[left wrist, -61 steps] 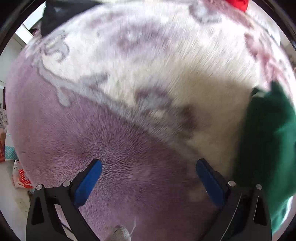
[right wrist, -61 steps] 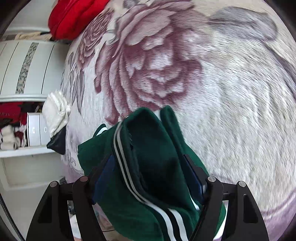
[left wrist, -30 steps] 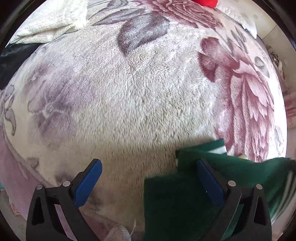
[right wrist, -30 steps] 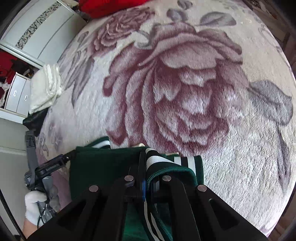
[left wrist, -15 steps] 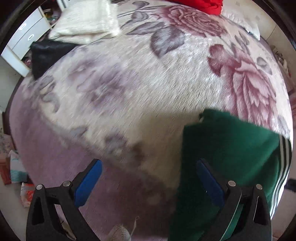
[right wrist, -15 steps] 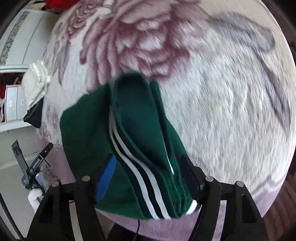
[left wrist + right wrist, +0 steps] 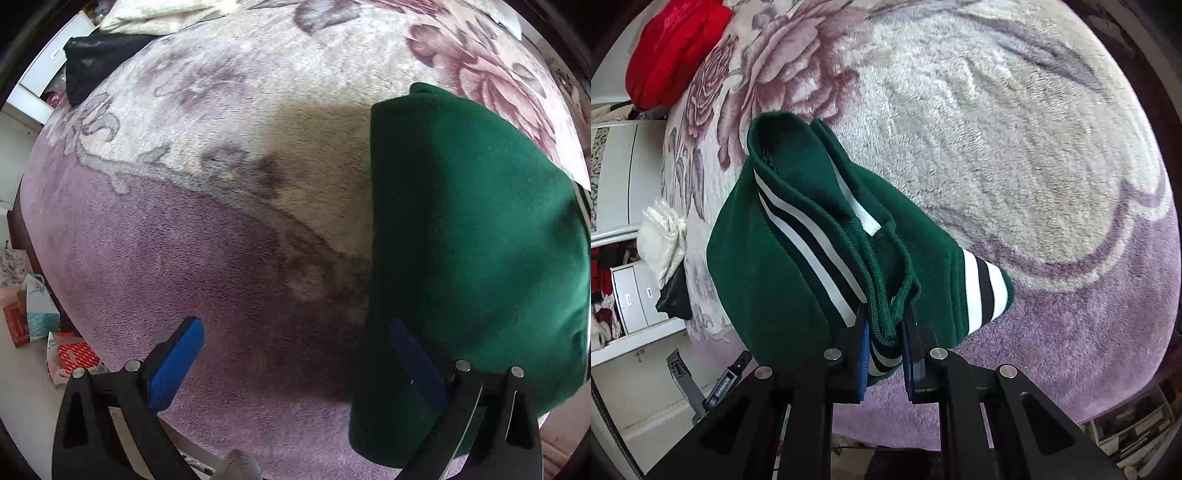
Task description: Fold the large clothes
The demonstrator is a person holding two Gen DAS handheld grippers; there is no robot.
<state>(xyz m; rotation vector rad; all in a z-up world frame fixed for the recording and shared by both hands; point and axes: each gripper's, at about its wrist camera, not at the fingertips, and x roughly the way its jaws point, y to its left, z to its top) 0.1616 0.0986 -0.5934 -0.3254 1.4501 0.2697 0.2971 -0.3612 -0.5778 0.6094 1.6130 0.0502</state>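
A: Where is the jacket (image 7: 783, 258) right now?

B: It lies folded into a thick bundle near the purple border of the flowered blanket (image 7: 1015, 155), toward the bed's edge. My right claw (image 7: 884, 354) has just been closing, and its pads now pinch the striped, zippered edge of the bundle. From the left camera, the same green bundle sits just beside my left claw (image 7: 295, 354), which is spread wide with nothing between its blue pads (image 7: 177, 354); the right-hand pad overlaps the cloth's edge, and I can't tell whether it touches.

A: How do you expect it to handle?

B: Soft and floppy, I'd judge, with some weight, since several fleecy layers are stacked. It should sag wherever it isn't supported, and the layers could slide apart.

A: Where would you take hold?

B: On the ribbed striped band or along the zipper, where the fabric is firmer. I'd put the left claw on the plain folded side so both ends lift together.
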